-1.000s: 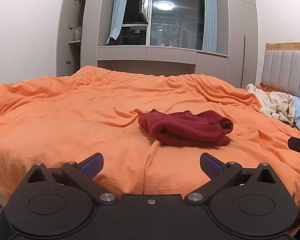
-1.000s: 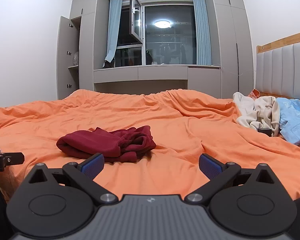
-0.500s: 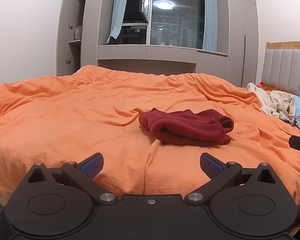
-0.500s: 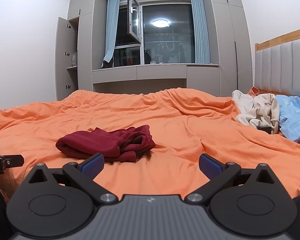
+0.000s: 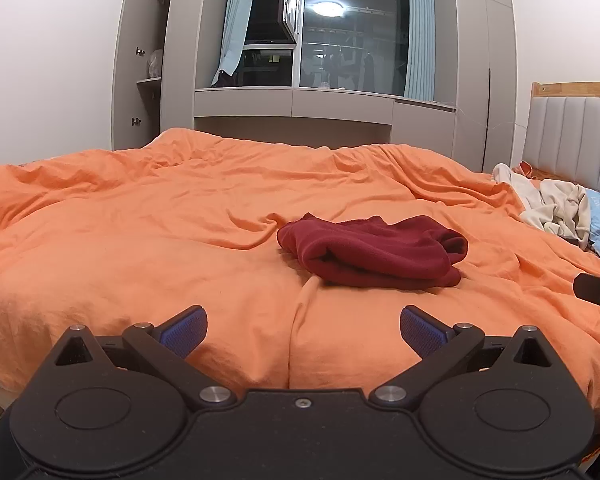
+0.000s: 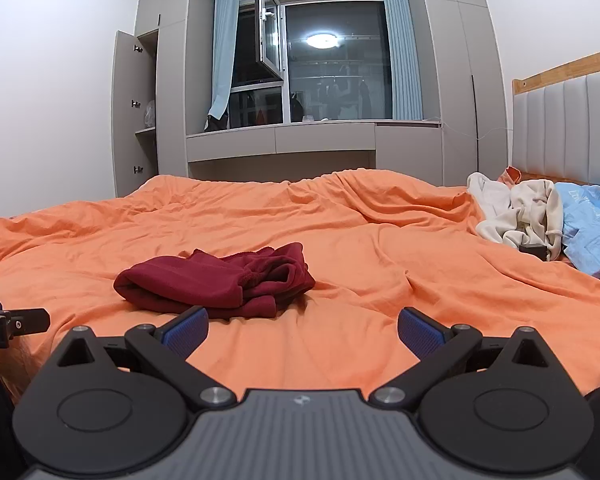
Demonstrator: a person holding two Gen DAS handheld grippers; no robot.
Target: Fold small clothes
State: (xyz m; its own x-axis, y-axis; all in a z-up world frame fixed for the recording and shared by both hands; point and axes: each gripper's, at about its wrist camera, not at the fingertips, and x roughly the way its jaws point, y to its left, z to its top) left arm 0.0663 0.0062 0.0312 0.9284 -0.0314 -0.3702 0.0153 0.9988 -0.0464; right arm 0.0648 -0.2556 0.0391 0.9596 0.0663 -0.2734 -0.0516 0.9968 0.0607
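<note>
A dark red garment [image 5: 374, 252] lies in a rough folded bundle on the orange bedcover [image 5: 140, 240]; it also shows in the right wrist view [image 6: 216, 280]. My left gripper [image 5: 303, 326] is open and empty, held back from the garment near the bed's front edge. My right gripper [image 6: 302, 326] is open and empty, to the right of the garment and short of it. Each gripper shows at the edge of the other's view.
A pile of cream clothes [image 6: 516, 216] and a light blue garment [image 6: 592, 224] lie at the right by the padded headboard [image 6: 568, 132]. Grey cabinets [image 6: 284, 144] and a window stand behind the bed. An open cupboard [image 5: 140, 68] is at the left.
Both grippers have drifted slightly; the view has tilted up a little. The garment has not moved and both grippers stay open.
</note>
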